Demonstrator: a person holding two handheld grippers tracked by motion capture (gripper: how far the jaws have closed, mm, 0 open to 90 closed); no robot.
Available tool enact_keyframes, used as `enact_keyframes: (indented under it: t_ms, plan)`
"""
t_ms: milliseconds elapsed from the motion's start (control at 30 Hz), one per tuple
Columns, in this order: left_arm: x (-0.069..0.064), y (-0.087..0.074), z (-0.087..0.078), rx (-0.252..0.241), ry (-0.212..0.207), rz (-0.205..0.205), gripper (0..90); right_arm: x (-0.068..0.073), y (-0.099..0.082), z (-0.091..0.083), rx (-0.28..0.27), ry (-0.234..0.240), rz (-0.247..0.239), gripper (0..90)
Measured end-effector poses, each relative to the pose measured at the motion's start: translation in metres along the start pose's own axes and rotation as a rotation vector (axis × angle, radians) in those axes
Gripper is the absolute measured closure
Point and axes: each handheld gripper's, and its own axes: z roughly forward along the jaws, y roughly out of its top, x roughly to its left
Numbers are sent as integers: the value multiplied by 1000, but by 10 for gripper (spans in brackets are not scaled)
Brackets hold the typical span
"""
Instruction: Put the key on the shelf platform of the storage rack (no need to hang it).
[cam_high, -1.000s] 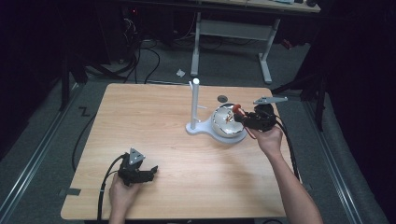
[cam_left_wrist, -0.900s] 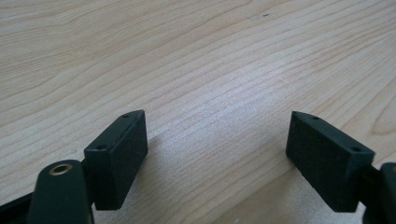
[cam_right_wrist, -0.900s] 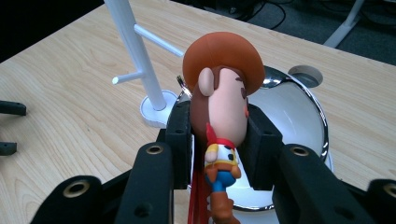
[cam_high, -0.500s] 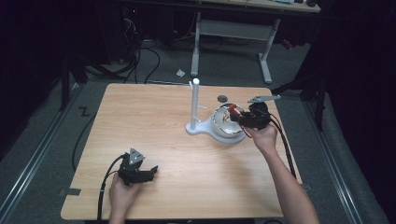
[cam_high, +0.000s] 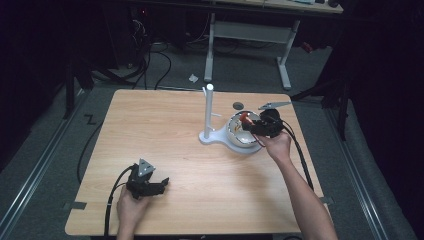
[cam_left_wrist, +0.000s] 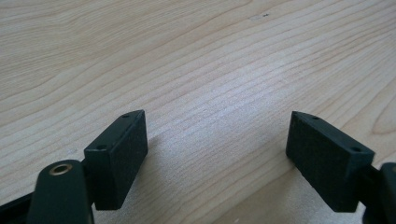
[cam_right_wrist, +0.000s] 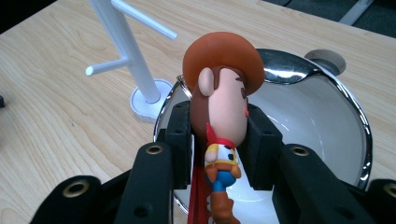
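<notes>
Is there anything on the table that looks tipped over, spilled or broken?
Nothing stands out. The white stand is upright, the bowl sits level beside it, and the cowboy figurine looks intact in the right hand-held gripper.

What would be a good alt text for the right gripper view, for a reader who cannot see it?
The right gripper grips a cowboy figurine by its head between two black jaws, above a shiny metal bowl. A white stand rises beside the bowl on the wooden table.
</notes>
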Motion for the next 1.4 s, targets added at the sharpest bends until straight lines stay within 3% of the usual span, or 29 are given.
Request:
enact_keyframes:
  t_ms: [400,967,1333,1400]
  plan:
    - [0,0,0,0,0,0,210,-4,-4,20,30,-14,16,674]
    - [0,0,0,0,0,0,210,-4,-6,28,57,-33,-2,674]
    - [0,0,0,1,1,2,210,-8,-9,39,85,-44,30,652]
    - [0,0,0,1,1,1,210,-12,-10,40,76,-34,61,591]
